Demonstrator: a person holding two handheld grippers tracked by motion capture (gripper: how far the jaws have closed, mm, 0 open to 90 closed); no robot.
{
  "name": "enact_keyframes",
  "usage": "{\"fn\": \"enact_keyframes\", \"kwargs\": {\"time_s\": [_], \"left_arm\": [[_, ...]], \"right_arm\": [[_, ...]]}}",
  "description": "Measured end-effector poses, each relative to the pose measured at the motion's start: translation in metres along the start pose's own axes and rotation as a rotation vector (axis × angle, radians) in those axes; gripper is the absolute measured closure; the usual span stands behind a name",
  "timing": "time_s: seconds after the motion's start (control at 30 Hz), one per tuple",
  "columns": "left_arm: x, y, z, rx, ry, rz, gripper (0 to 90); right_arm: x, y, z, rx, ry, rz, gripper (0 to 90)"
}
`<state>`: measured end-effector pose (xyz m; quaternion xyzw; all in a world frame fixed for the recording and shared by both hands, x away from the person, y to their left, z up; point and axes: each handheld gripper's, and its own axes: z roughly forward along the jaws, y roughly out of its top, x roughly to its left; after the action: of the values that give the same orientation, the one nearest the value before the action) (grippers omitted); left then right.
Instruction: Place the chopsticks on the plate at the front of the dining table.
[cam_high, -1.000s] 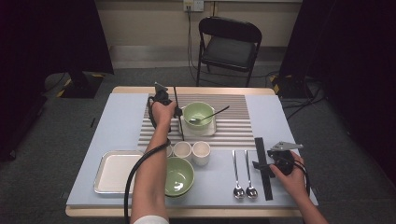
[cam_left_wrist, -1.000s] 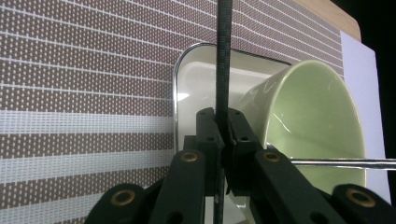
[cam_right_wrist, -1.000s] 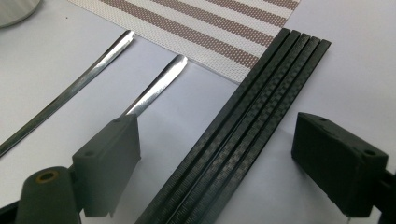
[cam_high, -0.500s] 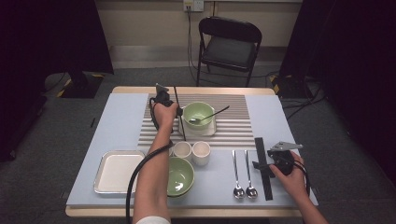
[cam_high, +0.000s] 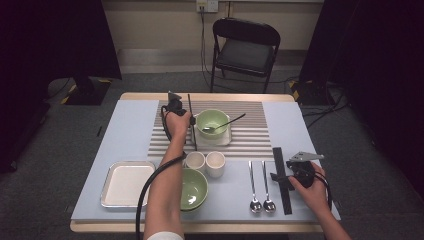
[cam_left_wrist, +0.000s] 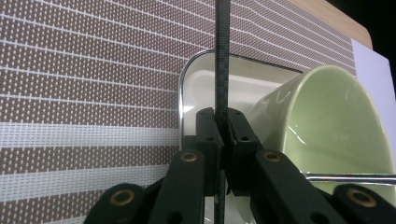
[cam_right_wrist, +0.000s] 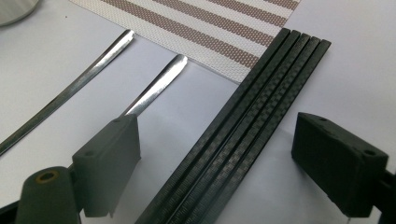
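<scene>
Left gripper (cam_left_wrist: 223, 135) is clamped on one thin black chopstick (cam_high: 191, 127), held just left of the green bowl on its small white tray (cam_high: 214, 137); judged step: laying it on the striped mat. Right gripper (cam_right_wrist: 229, 163), jaws open, straddles the remaining black chopsticks (cam_right_wrist: 243, 130) near the tray; next move calls for closing on one. Its own view resolves separate sticks; the high view shows one strip.
</scene>
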<state>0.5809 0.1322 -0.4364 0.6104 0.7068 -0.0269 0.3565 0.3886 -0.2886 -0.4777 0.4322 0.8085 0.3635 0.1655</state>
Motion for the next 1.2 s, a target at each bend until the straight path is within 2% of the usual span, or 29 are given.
{"fn": "enact_keyframes", "kwargs": {"time_s": [0.07,0.1,0.17,0.3,0.37,0.43,0.47,0.57,0.73,0.83,1.0,1.03,1.07,1.17,1.2], "left_arm": [[0.000,-0.001,0.001,0.001,-0.009,-0.002,85.7],[0.000,-0.001,0.001,0.009,-0.005,0.012,85.6],[0.001,-0.001,0.001,0.013,0.002,0.016,85.3],[0.003,-0.002,0.002,0.000,-0.006,-0.007,84.1],[0.004,-0.002,0.003,0.008,-0.012,0.003,84.6],[0.004,-0.003,0.004,0.005,-0.016,-0.014,84.8],[0.005,-0.003,0.004,0.015,-0.018,-0.004,84.8],[0.004,-0.004,0.005,-0.003,-0.017,-0.027,84.3],[0.006,-0.005,0.003,0.013,-0.014,0.006,82.2],[0.005,-0.006,0.002,0.001,-0.024,-0.007,81.1],[0.005,-0.006,-0.002,0.001,-0.023,0.000,80.4],[0.004,-0.006,-0.002,-0.008,-0.025,-0.010,79.9],[0.005,-0.006,-0.004,0.004,-0.024,0.005,79.4],[0.003,-0.008,-0.006,-0.003,-0.009,0.000,79.6],[0.004,-0.009,-0.008,0.008,-0.011,0.016,79.8]], "right_arm": [[0.000,0.000,0.000,0.000,0.000,0.001,14.4],[0.000,0.000,0.000,0.000,0.000,0.001,14.4],[0.000,0.000,0.000,0.000,0.000,0.000,14.4],[0.000,0.000,0.000,-0.001,0.000,-0.002,14.5],[0.000,0.000,0.000,0.000,0.001,-0.002,14.5],[0.000,0.000,0.000,0.000,0.001,0.001,14.4],[0.000,0.000,0.000,0.000,0.001,0.001,14.4],[0.000,0.000,0.000,0.000,0.001,0.000,14.4],[0.000,0.000,0.000,0.000,0.000,0.000,14.4],[0.000,0.000,0.000,-0.001,0.000,-0.001,14.4],[0.000,0.000,0.000,0.000,-0.003,-0.002,14.4],[0.000,0.000,0.000,0.001,-0.002,-0.002,14.4],[0.000,0.000,0.000,0.001,-0.003,-0.002,14.4],[0.000,0.000,0.000,0.000,-0.002,-0.003,14.5],[0.000,0.000,0.000,0.000,-0.001,-0.002,14.4]]}}
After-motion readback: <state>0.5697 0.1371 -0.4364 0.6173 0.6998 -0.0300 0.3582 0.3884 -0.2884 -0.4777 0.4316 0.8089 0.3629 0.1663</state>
